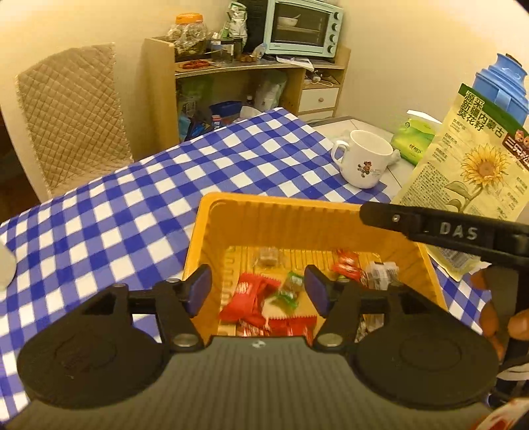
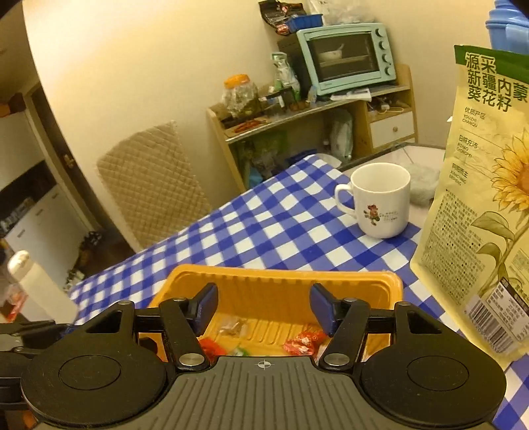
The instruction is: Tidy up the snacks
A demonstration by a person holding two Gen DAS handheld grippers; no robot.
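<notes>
An orange plastic tray [image 1: 281,211] sits on the blue-and-white checked cloth and holds several wrapped snacks: red packets [image 1: 251,297], a green candy [image 1: 291,286], a brown one [image 1: 266,258] and a silver one [image 1: 380,274]. My left gripper [image 1: 258,287] hovers over the tray, open, nothing between its blue pads. In the right wrist view the same tray [image 2: 281,281] lies below my right gripper [image 2: 264,306], also open and empty, with red packets [image 2: 301,342] and a brown candy [image 2: 231,325] under it. The right gripper's black arm [image 1: 446,231] crosses the left view.
A white mug [image 1: 363,158] [image 2: 380,198] stands beyond the tray. A tall sunflower-seed bag [image 2: 489,205] [image 1: 472,165] stands at the right, a blue container [image 1: 499,86] behind it. A green tissue pack [image 1: 413,142], a quilted chair [image 1: 69,109] and a shelf with a toaster oven [image 1: 301,28] lie farther off.
</notes>
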